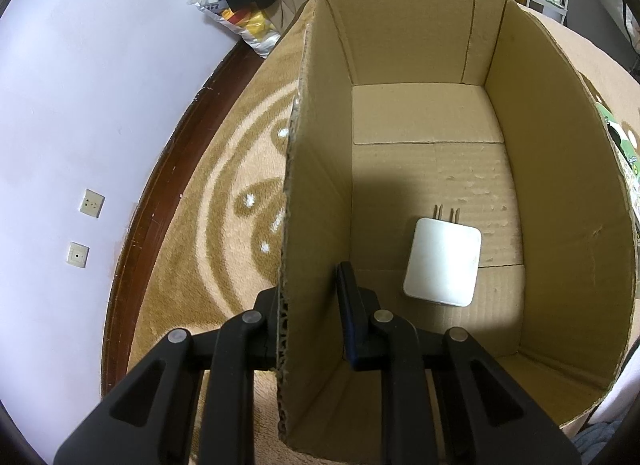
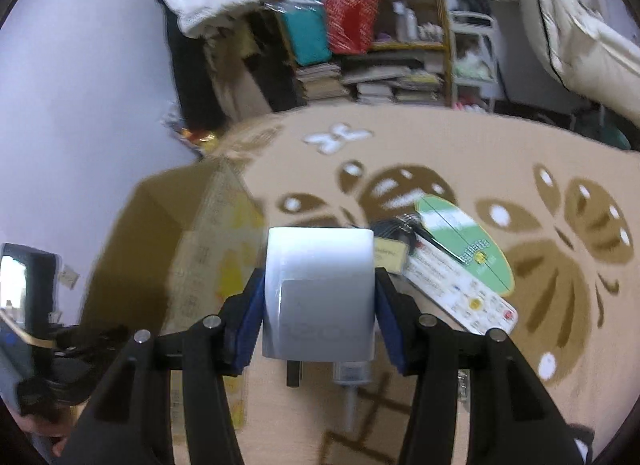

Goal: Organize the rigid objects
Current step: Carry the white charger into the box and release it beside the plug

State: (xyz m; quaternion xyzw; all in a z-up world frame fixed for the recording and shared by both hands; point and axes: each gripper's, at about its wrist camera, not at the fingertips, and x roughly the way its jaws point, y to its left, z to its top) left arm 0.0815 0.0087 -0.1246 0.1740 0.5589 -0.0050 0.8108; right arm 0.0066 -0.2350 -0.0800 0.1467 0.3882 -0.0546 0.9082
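Here, the left gripper point(image 1: 308, 321) pinches the left wall of the cardboard box point(image 1: 316, 193), one finger outside and one inside, pressed together on the corrugated edge. Inside the box, a flat white charger point(image 1: 442, 263) lies on the floor near that clamped wall, prongs pointing toward the far end; the rest of the box floor is bare. Right of the box, the right gripper point(image 2: 318, 317) squeezes a white adapter block point(image 2: 320, 297) between its blue pads, lifted above the rug point(image 2: 460, 153). Beyond the block lie a green fan point(image 2: 464, 241) and a remote control point(image 2: 460, 293) (their print is too blurred to read).
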